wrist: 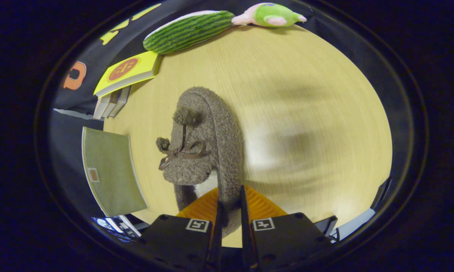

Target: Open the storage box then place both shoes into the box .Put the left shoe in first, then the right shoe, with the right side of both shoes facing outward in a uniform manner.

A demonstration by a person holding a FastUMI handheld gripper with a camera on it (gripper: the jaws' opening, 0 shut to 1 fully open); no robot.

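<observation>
- Gripper view: the tongs [230,211] are clamped on the heel wall of a fuzzy brown slipper [204,147], both fingers pressing it.
- The slipper stretches ahead over the wooden bench [306,94], toe pointing away.
- Beside the slipper lies a green folder [111,175]; beyond it, a yellow book [130,71].

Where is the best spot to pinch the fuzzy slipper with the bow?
Probably its thin side wall at the heel opening, coming from the heel end. The gripper is already shut on the fuzzy slipper there, one finger inside the opening and one outside. The toe, with its bow, looks too bulky to pinch.
</observation>
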